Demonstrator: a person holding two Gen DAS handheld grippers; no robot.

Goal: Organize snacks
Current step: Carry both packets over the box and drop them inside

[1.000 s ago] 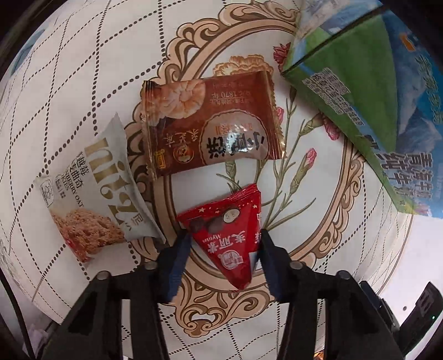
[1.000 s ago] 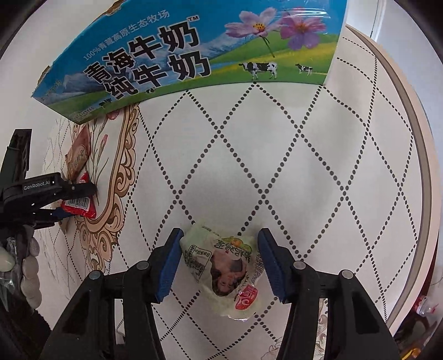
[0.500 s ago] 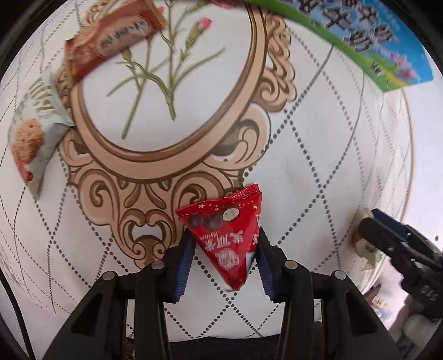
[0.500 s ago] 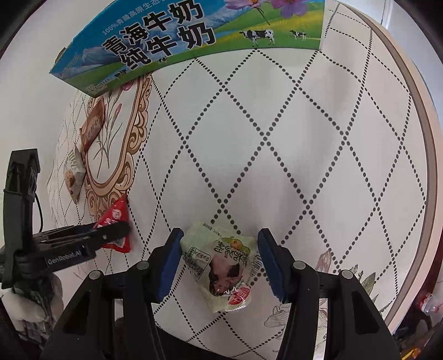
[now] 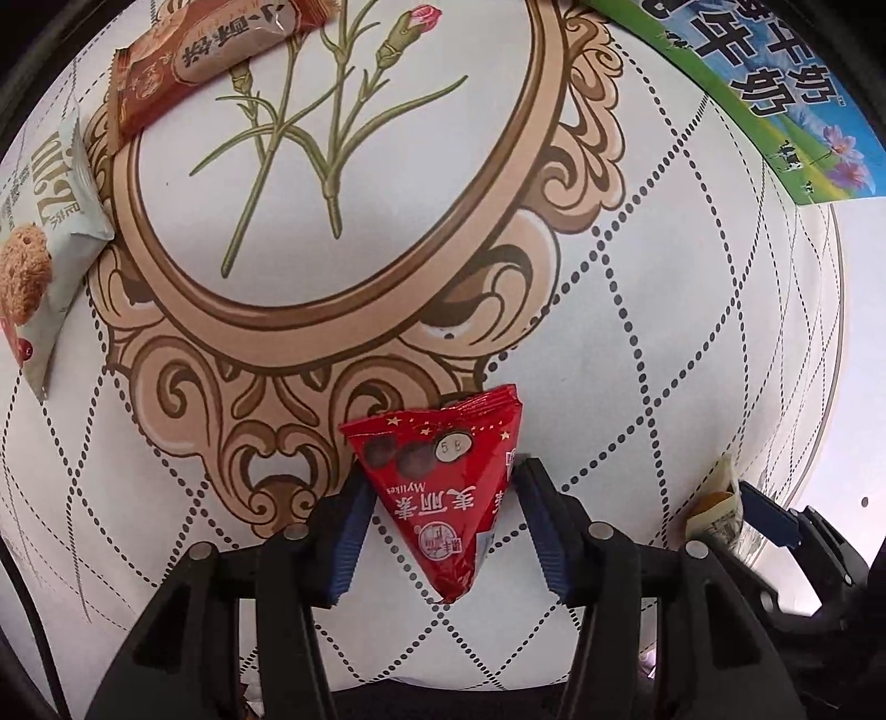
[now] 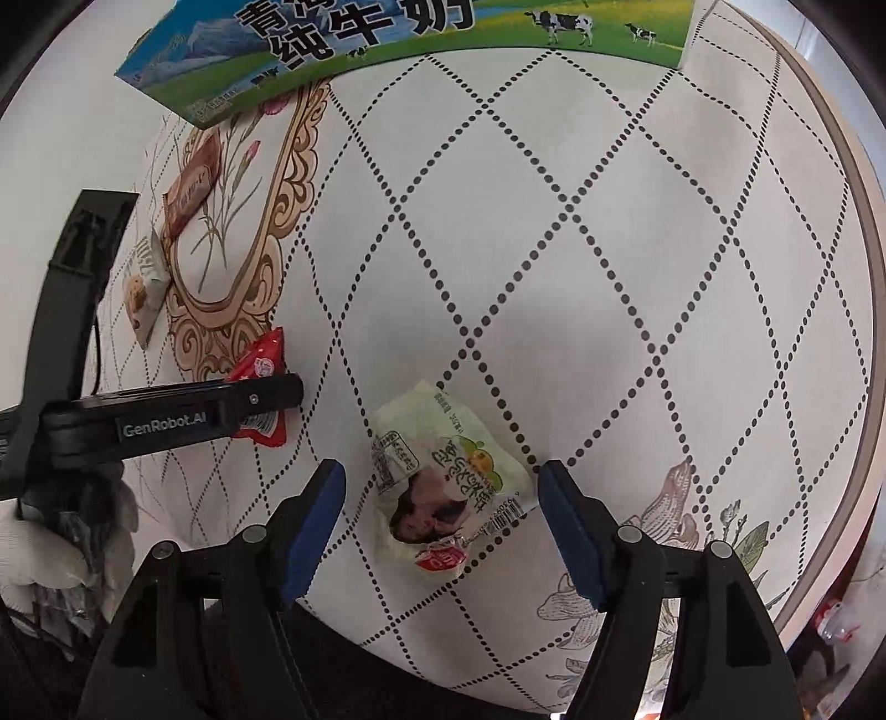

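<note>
Room for moving lies mostly on our right: the round table [image 6: 637, 232], covered in a white cloth with dotted diamonds, is bare from its middle out to the brown rim that curves down the right side. The milk carton [image 6: 387, 44], blue and green with printed cows, closes off the far edge. Near us the cloth ends just under both tools, so we have little margin there.

Our left gripper [image 5: 440, 526] and right gripper [image 6: 440, 523] both point steeply down at the cloth. In the right wrist view the left tool's black arm reaches in from the left, held by a white-gloved hand [image 6: 39, 548].

The left jaws have just been opening; the red triangular chocolate packet [image 5: 443, 487] is between them, with a thin gap at the left pad and the right pad very close, so we cannot tell whether that one touches. The packet lies at the lower scroll of the tan oval frame printed on the cloth.

The right jaws have also just been opening and stand clear on both sides of the white crumpled snack pack [image 6: 443, 482], which lies flat, with a red tab at its near end.

Beyond, the brown biscuit wrapper [image 5: 205, 55] and the pale oat cookie pack [image 5: 44, 232] sit at the frame's far left.
</note>
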